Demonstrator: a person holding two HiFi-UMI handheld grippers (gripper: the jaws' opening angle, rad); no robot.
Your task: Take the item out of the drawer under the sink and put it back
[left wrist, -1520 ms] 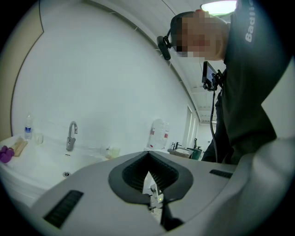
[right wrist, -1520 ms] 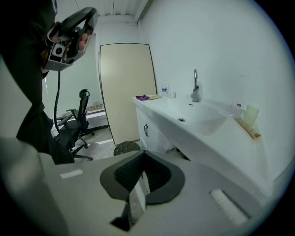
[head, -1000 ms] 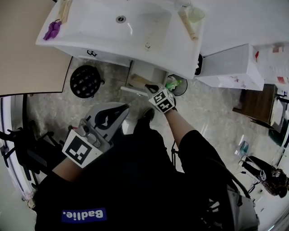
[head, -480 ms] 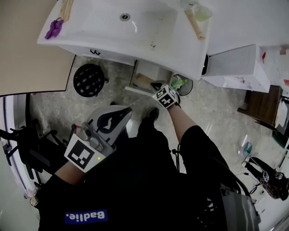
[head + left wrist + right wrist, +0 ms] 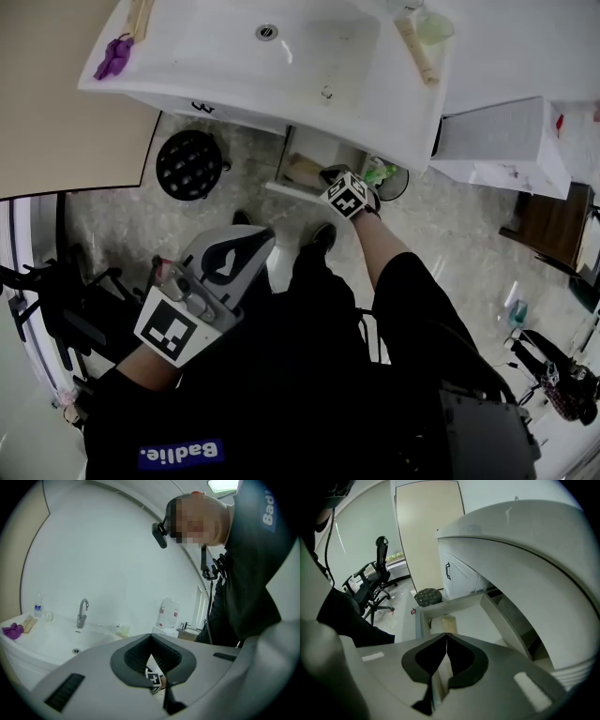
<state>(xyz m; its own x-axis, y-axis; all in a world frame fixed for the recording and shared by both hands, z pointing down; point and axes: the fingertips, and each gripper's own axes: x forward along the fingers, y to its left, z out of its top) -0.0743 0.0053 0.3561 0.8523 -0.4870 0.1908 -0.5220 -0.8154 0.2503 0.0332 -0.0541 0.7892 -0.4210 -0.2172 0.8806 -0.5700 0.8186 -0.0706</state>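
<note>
White drawer point(image 5: 450, 603): right gripper point(image 5: 446, 635) still over it, seemingly shut

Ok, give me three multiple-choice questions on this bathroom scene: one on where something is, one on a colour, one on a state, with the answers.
1. Where is the purple cloth?
A. on a towel rail
B. on the sink corner
C. in a bucket

2. What colour is the box in the drawer?
A. blue
B. red
C. tan

3. How is the drawer?
A. pulled open
B. pushed shut
C. taken out altogether

Answers:
1. B, the head view shows it on the sink's left corner.
2. C, the right gripper view shows it tan.
3. A, its white inside lies bare ahead of the right claw.
</note>
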